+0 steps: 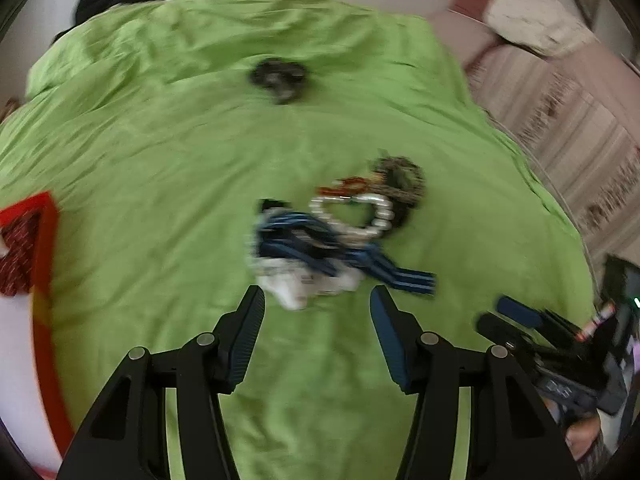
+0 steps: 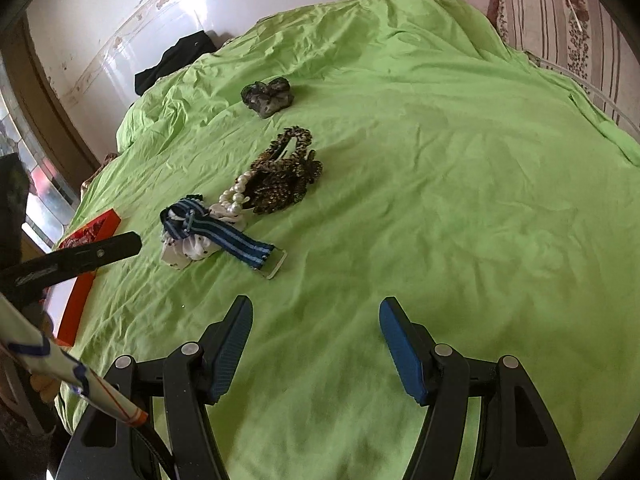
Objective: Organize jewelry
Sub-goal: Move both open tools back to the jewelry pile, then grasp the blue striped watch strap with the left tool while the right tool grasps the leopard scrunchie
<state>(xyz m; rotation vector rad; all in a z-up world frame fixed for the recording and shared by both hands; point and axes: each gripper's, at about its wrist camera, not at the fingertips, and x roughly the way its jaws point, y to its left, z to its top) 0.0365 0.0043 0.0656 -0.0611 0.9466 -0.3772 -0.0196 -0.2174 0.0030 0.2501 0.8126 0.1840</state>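
Jewelry pile (image 2: pixel 240 208) mid-bed on green sheet (image 2: pixel 440 200), untouched.
Left tool (image 1: pixel 317 300) hovering just short of striped strap (image 1: pixel 400 276), gaping, empty; right tool (image 2: pixel 316 312) wide, empty, further off.

Black left gripper (image 1: pixel 316 300) and right gripper (image 2: pixel 316 312), blue-padded jaws, silver pivots

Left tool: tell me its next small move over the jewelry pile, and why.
Probably ease the left tool forward and down onto the striped strap. Its jaws stand open with nothing between them, and the strap lies just ahead on top of the pile, beside the pearl bracelet. The red box waits to the left.
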